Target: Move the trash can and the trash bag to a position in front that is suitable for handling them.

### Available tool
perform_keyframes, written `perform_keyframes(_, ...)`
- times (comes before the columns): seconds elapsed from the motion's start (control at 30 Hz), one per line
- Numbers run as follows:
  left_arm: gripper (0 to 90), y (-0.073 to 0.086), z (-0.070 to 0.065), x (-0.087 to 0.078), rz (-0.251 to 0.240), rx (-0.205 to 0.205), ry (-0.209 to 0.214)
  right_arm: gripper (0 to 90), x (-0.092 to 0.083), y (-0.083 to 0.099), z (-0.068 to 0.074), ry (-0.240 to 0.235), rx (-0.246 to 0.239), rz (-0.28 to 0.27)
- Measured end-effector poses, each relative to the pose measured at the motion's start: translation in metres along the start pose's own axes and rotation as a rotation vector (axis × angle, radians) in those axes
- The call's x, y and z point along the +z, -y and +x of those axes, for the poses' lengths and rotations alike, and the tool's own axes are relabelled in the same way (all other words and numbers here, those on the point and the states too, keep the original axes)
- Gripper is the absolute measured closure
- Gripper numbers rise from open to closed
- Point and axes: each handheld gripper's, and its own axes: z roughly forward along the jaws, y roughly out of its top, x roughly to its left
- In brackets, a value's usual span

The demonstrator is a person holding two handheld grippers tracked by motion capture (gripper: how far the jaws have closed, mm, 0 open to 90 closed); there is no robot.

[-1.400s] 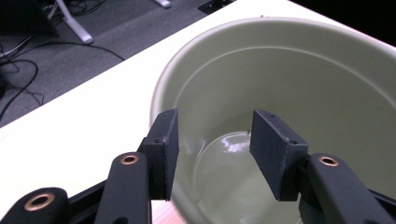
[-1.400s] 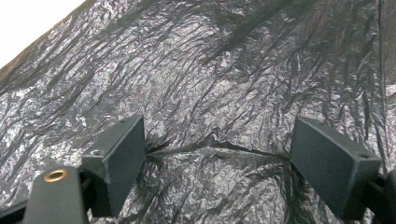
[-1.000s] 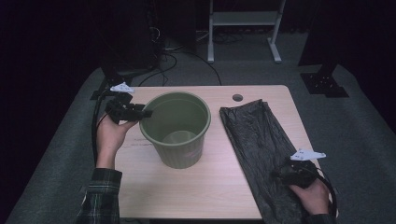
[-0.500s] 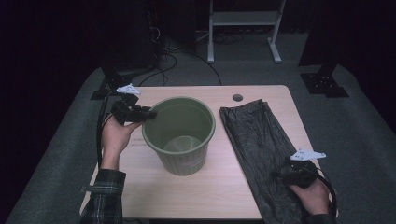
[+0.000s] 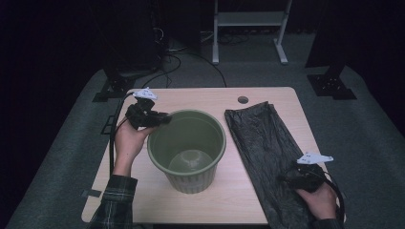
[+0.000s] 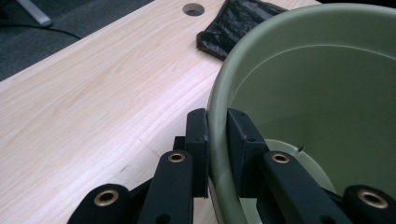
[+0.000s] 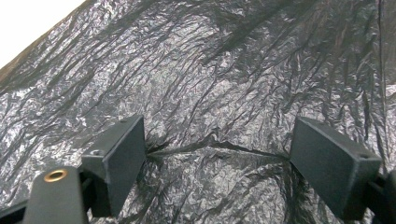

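I am closing my left gripper (image 6: 217, 140) on the near-left rim of the green bin (image 5: 187, 148), which I have slid toward the black bag (image 5: 272, 152); my right gripper (image 7: 217, 154) is waiting wide open over that bag, ready for lining.

Left claw (image 6: 217, 140) just closing, right claw (image 7: 217, 163) spread wide
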Motion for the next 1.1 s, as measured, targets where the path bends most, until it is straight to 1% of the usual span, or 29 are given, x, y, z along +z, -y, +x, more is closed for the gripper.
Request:
perform_keyframes(0.1,78.9,-0.003,-0.004,0.004,-0.004,-0.006,0.009,17.5,0.0,0.0,0.0,0.0,0.0,0.0)
perform_keyframes(0.13,78.9,-0.004,-0.006,0.006,-0.007,-0.012,0.007,17.5,0.0,0.0,0.0,0.0,0.0,0.0)
perform_keyframes(0.2,78.9,-0.006,-0.01,0.008,-0.006,-0.01,0.007,17.5,0.0,0.0,0.0,0.0,0.0,0.0)
perform_keyframes(0.5,78.9,-0.017,-0.026,0.023,-0.017,-0.021,0.038,17.5,0.0,0.0,0.0,0.0,0.0,0.0)
perform_keyframes(0.63,78.8,-0.019,-0.032,0.027,-0.02,-0.018,0.034,17.4,0.0,0.0,0.0,0.001,0.0,0.001)
perform_keyframes(0.73,78.5,-0.02,-0.033,0.028,-0.022,-0.014,0.03,17.2,0.0,0.0,0.0,0.001,0.0,0.001)
perform_keyframes(0.77,77.9,-0.019,-0.033,0.027,-0.035,-0.01,0.028,17.2,0.0,0.0,0.0,0.001,0.0,0.001)
perform_keyframes(0.8,76.0,-0.019,-0.033,0.025,-0.052,-0.019,0.024,17.2,0.0,0.0,0.0,0.002,0.0,0.001)
perform_keyframes(0.83,72.0,-0.019,-0.032,0.023,-0.061,-0.033,0.021,17.2,0.0,0.0,0.0,0.002,0.0,0.001)
perform_keyframes(0.87,68.3,-0.019,-0.032,0.021,-0.068,-0.039,0.024,17.2,0.0,0.0,0.0,0.002,0.0,0.001)
perform_keyframes(0.93,63.1,-0.018,-0.032,0.013,-0.089,-0.036,0.018,17.1,0.0,0.0,0.001,0.004,0.001,0.001)
perform_keyframes(1.0,57.5,-0.018,-0.033,0.005,-0.101,-0.033,0.02,17.1,0.0,0.0,0.001,0.005,0.002,0.002)
perform_keyframes(1.1,47.8,-0.016,-0.035,-0.01,-0.107,-0.028,0.013,17.1,0.0,0.0,0.001,0.005,0.003,0.002)
